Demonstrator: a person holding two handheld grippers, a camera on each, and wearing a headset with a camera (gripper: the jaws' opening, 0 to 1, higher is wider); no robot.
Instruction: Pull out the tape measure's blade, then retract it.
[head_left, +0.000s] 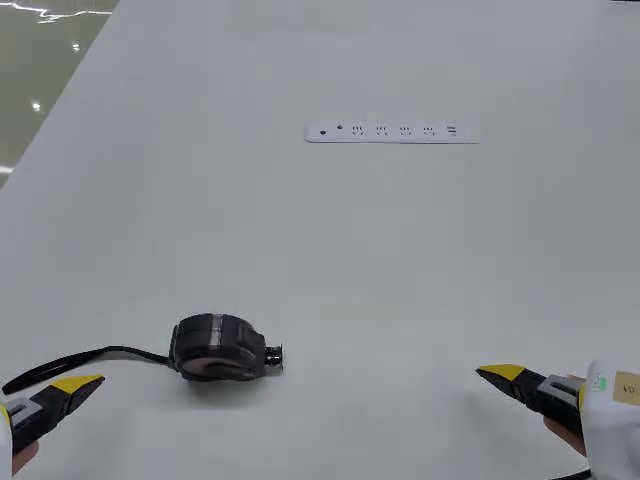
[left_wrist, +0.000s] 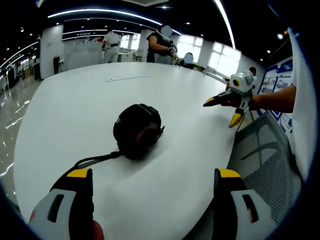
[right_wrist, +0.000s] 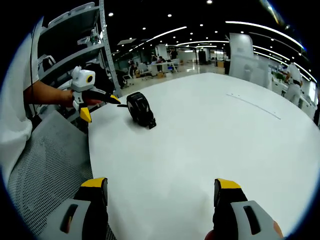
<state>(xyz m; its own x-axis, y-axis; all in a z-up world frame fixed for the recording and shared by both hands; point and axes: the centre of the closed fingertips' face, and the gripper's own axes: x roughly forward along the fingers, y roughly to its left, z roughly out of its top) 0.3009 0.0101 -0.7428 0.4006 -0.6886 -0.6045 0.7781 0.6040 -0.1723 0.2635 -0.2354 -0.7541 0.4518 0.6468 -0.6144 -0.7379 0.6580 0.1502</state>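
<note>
Near the gaping, empty left claw (left_wrist: 154, 173) lies the tape measure (head_left: 218, 347), well apart from the gaping, empty right claw (right_wrist: 160, 183).

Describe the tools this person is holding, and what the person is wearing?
The hand-held left gripper and right gripper look alike. Each has two black jaws capped with yellow tips and pale grey plastic shells behind them. The person wears a white short-sleeved top.

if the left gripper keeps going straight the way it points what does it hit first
Most likely the tape measure, lying on the table straight ahead between the left gripper's open jaws. Its black strap trails back toward one jaw and might be brushed first; depth is unclear.
</note>
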